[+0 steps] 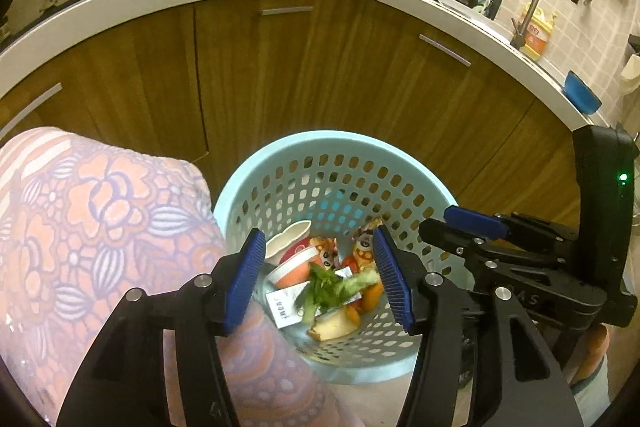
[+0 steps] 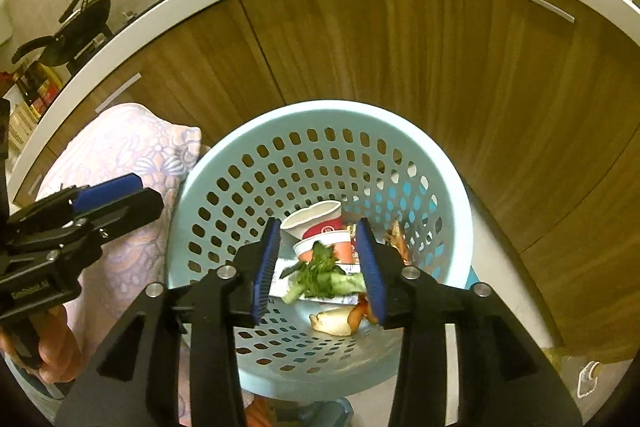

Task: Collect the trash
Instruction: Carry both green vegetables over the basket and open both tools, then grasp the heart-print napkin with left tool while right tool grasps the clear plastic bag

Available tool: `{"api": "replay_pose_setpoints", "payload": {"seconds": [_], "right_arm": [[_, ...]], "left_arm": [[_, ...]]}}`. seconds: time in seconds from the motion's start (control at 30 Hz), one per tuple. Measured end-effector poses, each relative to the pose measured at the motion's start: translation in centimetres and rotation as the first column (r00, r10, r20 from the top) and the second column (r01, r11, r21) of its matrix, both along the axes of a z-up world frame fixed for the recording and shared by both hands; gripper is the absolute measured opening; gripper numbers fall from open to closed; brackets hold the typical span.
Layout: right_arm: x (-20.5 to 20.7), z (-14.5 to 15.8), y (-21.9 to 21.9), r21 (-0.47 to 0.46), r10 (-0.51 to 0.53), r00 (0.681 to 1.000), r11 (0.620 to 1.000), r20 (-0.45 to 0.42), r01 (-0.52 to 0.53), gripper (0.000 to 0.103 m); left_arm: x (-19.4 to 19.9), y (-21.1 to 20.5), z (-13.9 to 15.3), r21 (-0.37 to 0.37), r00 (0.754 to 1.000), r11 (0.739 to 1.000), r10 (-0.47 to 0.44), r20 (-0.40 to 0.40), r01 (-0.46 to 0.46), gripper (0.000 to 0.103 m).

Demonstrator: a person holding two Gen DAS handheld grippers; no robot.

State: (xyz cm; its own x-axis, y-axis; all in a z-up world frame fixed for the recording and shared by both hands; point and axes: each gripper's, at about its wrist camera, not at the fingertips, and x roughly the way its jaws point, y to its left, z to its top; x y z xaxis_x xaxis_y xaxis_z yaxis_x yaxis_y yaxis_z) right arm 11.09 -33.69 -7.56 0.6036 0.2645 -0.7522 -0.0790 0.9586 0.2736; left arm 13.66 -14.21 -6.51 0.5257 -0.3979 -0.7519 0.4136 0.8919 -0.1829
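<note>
Nearest you, the left gripper (image 1: 320, 275) stands half open with nothing between its blue pads; the right gripper (image 2: 320, 271) is likewise parted and empty. Beyond both, at lower centre of each frame, the pale blue basket (image 1: 276, 163) holds the trash: a limp green vegetable scrap (image 1: 332, 285), paper cups (image 1: 294, 263), wrappers. All look light and crushable, so pinch gently at stems or rims.
</note>
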Motion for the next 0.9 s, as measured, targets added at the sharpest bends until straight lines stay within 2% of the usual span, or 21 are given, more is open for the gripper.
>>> {"api": "replay_pose_setpoints", "payload": {"seconds": [0.33, 0.57, 0.7, 0.9], "right_arm": [[-1.1, 3.3, 3.8, -0.011, 0.089, 0.993, 0.996, 0.076, -0.088, 0.040], [-1.9, 5.3, 7.6, 0.003, 0.165, 0.980, 0.986, 0.115, -0.166, 0.040], [-2.7, 6.2, 10.7, -0.007, 0.222, 0.966, 0.975, 0.131, -0.223, 0.040], [-4.2, 7.3, 16.3, -0.014, 0.325, 0.933, 0.945, 0.153, -0.327, 0.040]], "left_arm": [[-2.3, 3.0, 2.5, -0.043, 0.996, 0.997, 0.064, 0.056, -0.062, 0.054], [-4.3, 7.5, 5.2, -0.088, 0.983, 0.986, 0.148, 0.107, -0.139, 0.054], [-5.8, 11.0, 6.7, -0.101, 0.968, 0.975, 0.209, 0.140, -0.196, 0.054], [-7.5, 16.7, 8.2, -0.100, 0.929, 0.944, 0.327, 0.174, -0.314, 0.054]]}}
